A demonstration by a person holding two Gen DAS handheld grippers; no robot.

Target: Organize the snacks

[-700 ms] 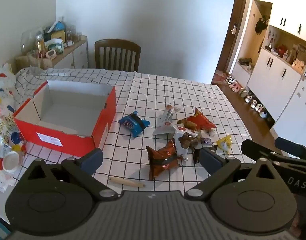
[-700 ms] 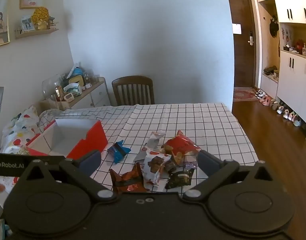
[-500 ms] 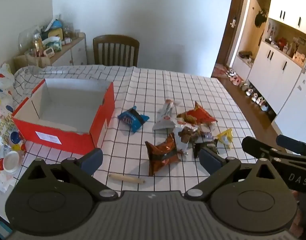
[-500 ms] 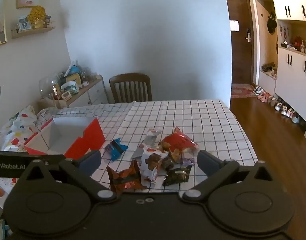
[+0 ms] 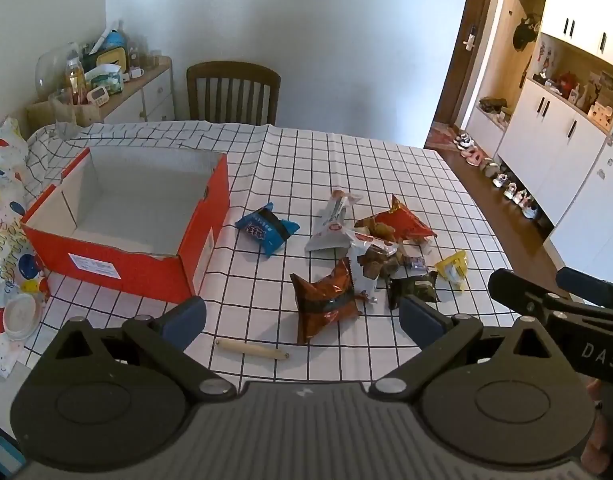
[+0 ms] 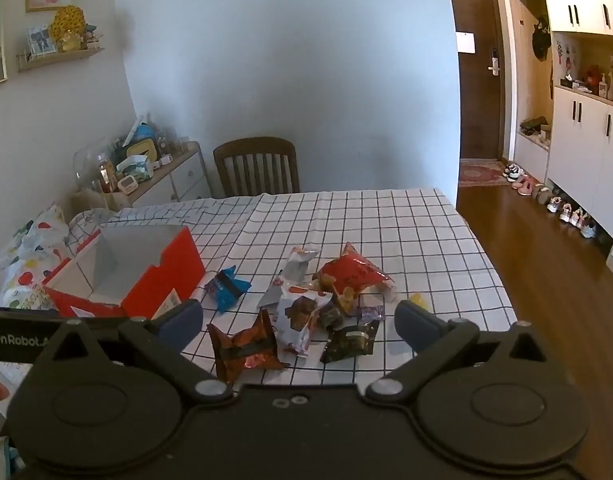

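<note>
Both grippers' fingers spread wide, empty — wooden stick (image 5: 252,349) before the left, red box (image 5: 126,264) beside snacks (image 5: 366,256).

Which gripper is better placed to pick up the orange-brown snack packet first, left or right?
Probably left. The orange-brown snack packet lies centred before the open left gripper, and the red box is beside it; the right gripper sits farther from that box.

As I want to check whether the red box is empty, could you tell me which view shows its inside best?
The left wrist view: it looks down into the red box, showing its bare floor. The right wrist view sees it lower, from the side, its floor mostly hidden.
</note>
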